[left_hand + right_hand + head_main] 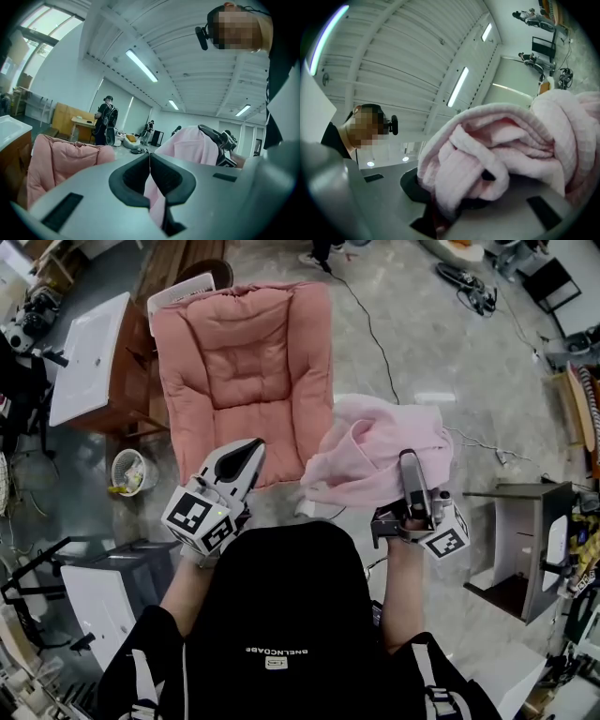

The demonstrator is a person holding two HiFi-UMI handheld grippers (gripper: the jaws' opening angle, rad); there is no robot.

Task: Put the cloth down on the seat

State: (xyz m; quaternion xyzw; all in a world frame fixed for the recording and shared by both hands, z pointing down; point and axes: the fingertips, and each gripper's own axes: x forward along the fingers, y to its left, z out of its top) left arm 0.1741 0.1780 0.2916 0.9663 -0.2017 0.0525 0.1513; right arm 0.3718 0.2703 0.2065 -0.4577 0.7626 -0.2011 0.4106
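Observation:
The pale pink cloth [375, 451] hangs bunched up in the air, to the right of the pink cushioned seat [244, 371] and just off its front right corner. My right gripper [410, 465] is shut on the cloth from below; in the right gripper view the folds of the cloth [501, 154] pile over the jaws and hide the right gripper's tips [445, 206]. My left gripper [246, 454] is shut with nothing in it, over the seat's front edge. In the left gripper view its tips [150, 159] meet, with the seat [61, 157] left and the cloth [192, 145] right.
A white sink top on a wooden cabinet [89, 357] stands left of the seat, with a small basket [129, 472] on the floor below it. A grey side table [525, 540] is at the right. A cable [370, 334] runs across the floor. A person [105, 119] stands far behind.

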